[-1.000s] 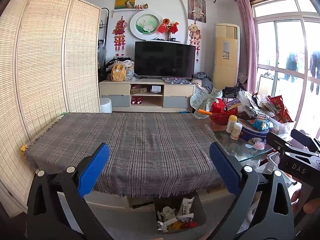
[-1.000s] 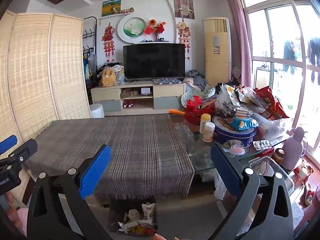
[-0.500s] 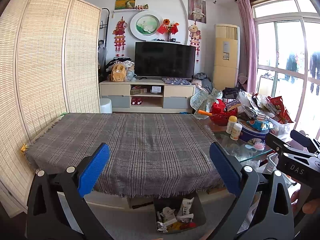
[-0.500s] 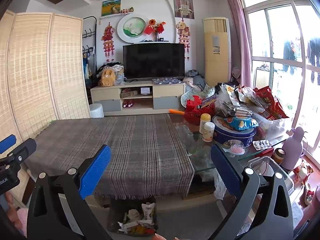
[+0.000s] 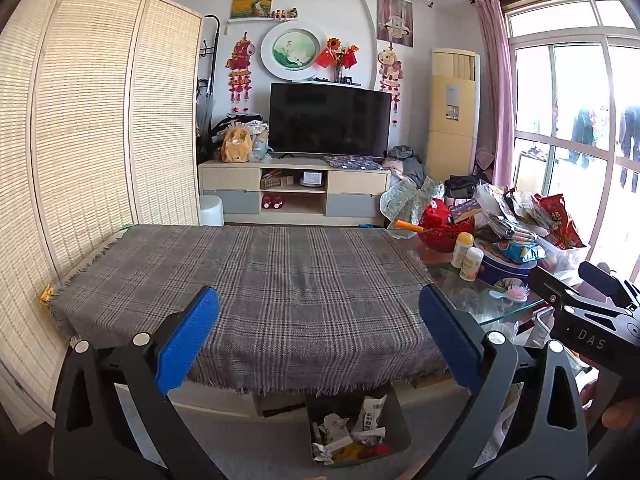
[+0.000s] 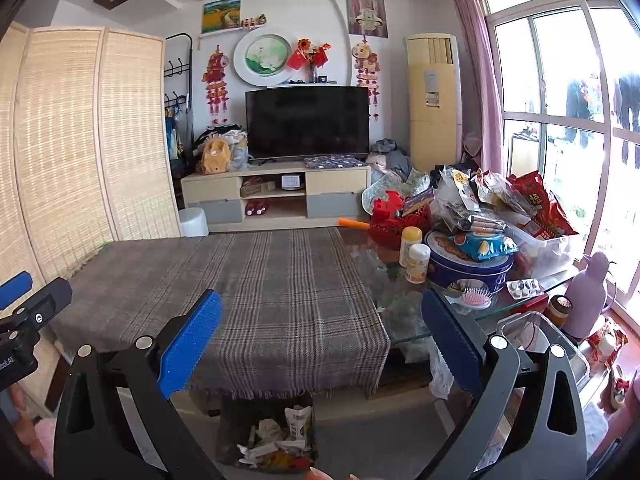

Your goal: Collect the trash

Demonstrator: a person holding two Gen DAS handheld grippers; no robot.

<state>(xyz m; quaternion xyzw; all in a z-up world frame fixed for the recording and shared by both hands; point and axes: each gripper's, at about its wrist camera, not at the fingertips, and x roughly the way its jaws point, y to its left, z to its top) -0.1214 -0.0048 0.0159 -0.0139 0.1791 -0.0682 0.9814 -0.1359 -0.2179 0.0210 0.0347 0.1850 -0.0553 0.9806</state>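
Lower centre of frame: dark floor bin of crumpled wrappers [image 5: 356,432], trash already inside. Left gripper [image 5: 320,340] and right gripper [image 6: 320,340] both spread, empty, unmoved lately; grey plaid tablecloth [image 5: 280,280] bare, collection apparently complete.

Matt woven cloth [image 5: 280,280], glossy glass tabletop [image 6: 384,280]

one trash bin [image 5: 396,408], two bottles [image 6: 412,244], one hairbrush [image 6: 476,297], one television [image 5: 330,120].
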